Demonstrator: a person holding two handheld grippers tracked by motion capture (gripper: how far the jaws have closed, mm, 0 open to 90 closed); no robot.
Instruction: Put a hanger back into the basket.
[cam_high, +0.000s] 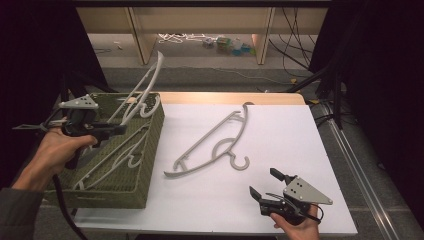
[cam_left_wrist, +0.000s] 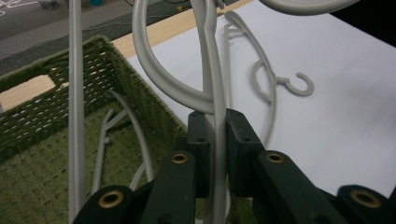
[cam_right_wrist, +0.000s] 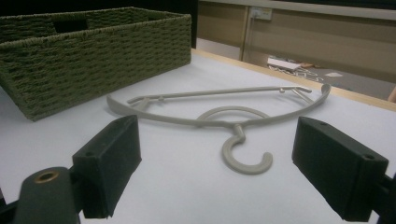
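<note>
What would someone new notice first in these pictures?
Probably the grey hanger held up over the green woven basket at the table's left, clamped in the left gripper. Next, a second hanger lying flat mid-table on the white surface, with the right gripper open near the front edge, facing it.

Lab-like room: dark curtains (cam_high: 30, 45), floor cables (cam_high: 295, 55), white worktable (cam_high: 280, 145).

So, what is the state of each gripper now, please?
Left gripper: shut on a grey plastic hanger, above the green woven basket.
Right gripper: open, holding nothing.
</note>
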